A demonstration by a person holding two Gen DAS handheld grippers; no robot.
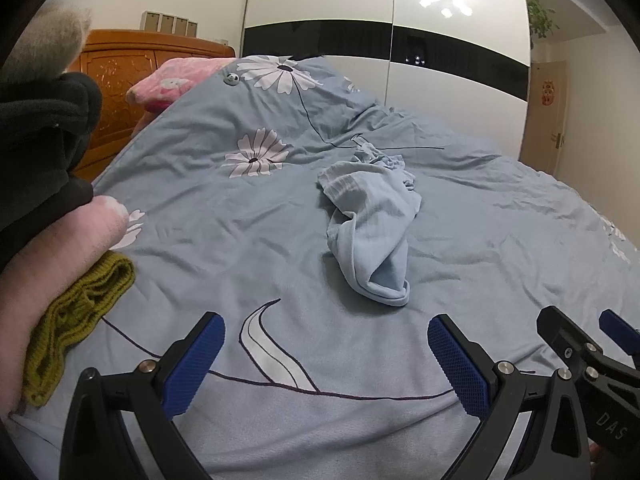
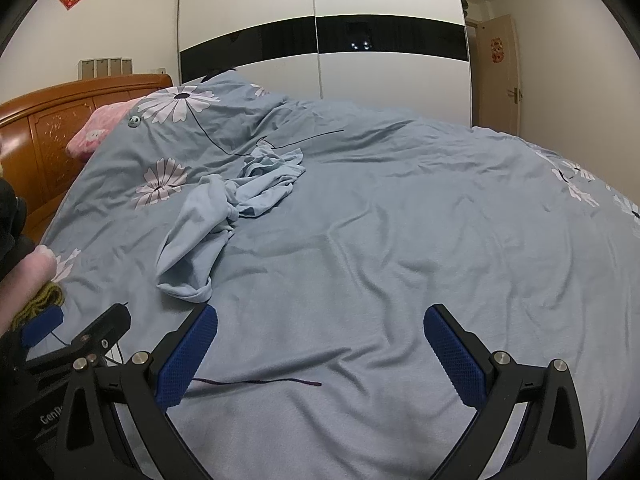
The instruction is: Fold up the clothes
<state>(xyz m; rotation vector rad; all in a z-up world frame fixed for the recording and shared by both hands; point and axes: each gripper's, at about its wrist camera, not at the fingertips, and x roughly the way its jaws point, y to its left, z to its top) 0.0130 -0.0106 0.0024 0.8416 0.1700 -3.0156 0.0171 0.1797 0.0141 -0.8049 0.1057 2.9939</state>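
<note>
Nearest, the left gripper [image 1: 326,364] and right gripper [image 2: 320,356] both hover with jaws spread wide, empty, just over the bedspread [image 2: 400,240]. Farther out — at about 12 o'clock from the left, 11 o'clock from the right — lies the crumpled light-blue garment [image 1: 372,224]. It looks thin, limp and light; I'd pinch its near hem edge.

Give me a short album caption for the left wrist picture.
Open left gripper hovers over a flowered bedspread, facing a crumpled light-blue garment waiting to be folded.
</note>
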